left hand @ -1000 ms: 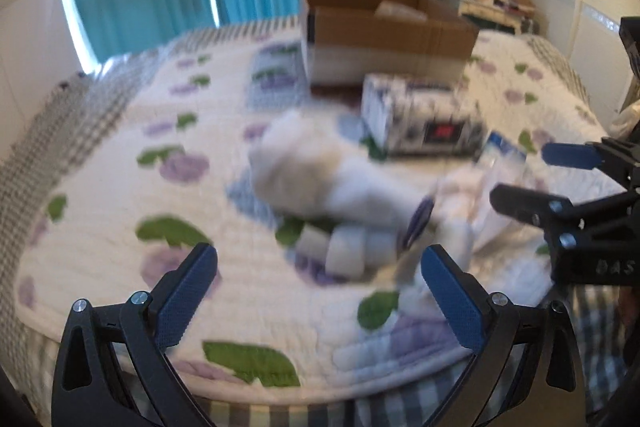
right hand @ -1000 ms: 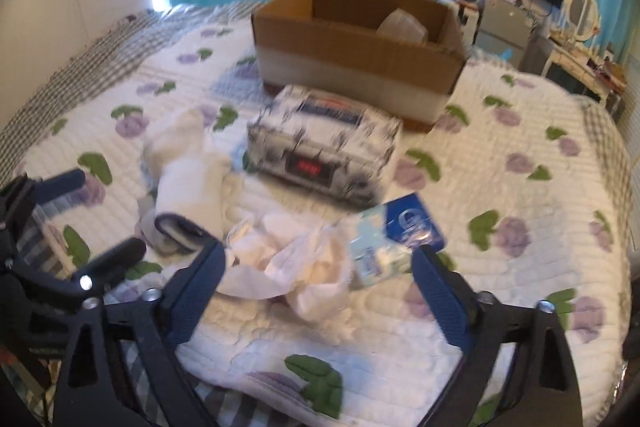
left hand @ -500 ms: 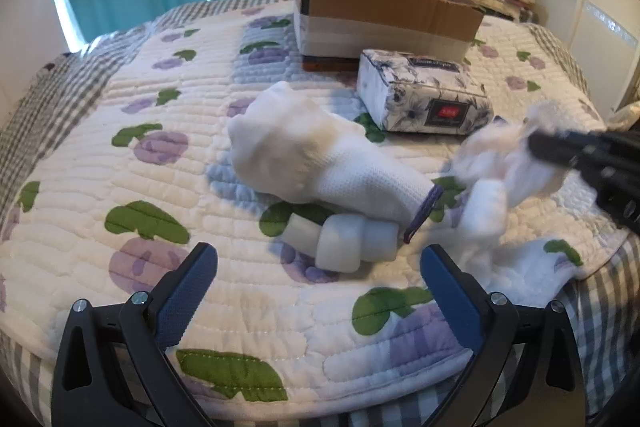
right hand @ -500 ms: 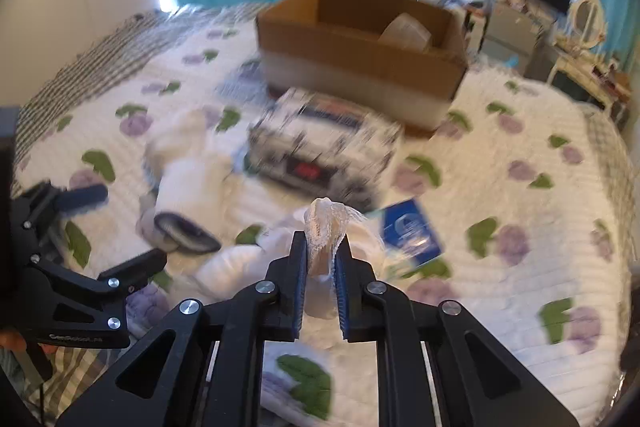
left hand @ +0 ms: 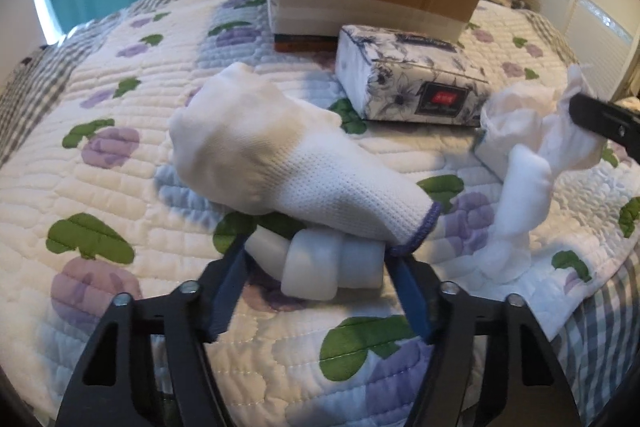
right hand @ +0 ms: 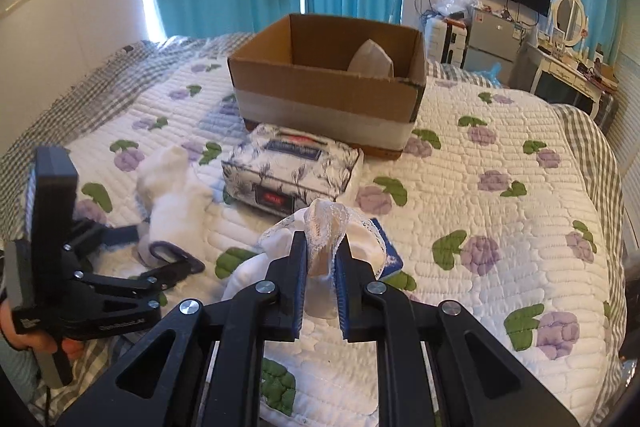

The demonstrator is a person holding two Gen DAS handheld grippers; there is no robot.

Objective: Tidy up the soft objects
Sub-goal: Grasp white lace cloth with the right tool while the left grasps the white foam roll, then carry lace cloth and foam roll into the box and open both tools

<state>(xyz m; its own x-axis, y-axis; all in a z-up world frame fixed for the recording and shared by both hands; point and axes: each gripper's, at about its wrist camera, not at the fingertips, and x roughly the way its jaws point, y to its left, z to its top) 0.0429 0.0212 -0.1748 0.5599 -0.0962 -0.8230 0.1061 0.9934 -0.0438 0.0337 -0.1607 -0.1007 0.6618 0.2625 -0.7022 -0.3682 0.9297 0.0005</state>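
A white knit glove point(left hand: 280, 163) with a purple cuff lies on the quilted bed, its fingers curled underneath. My left gripper point(left hand: 316, 259) has its jaws closing around the glove's curled fingers point(left hand: 316, 263); the pads sit at both sides of them. The glove also shows in the right wrist view point(right hand: 172, 195). My right gripper point(right hand: 322, 255) is shut on a white lace-trimmed cloth point(right hand: 324, 227) and holds it lifted above the bed; the cloth also shows in the left wrist view point(left hand: 532, 151). An open cardboard box point(right hand: 328, 87) stands behind.
A floral tissue pack point(right hand: 292, 171) lies in front of the box. A blue-and-white packet point(right hand: 384, 247) lies under the lifted cloth. The bed's front edge is close below both grippers. Furniture and a TV stand at the back right.
My right gripper shut on the white cloth and lifted it. My left gripper moved forward to the glove and its jaws narrowed around the curled fingers.
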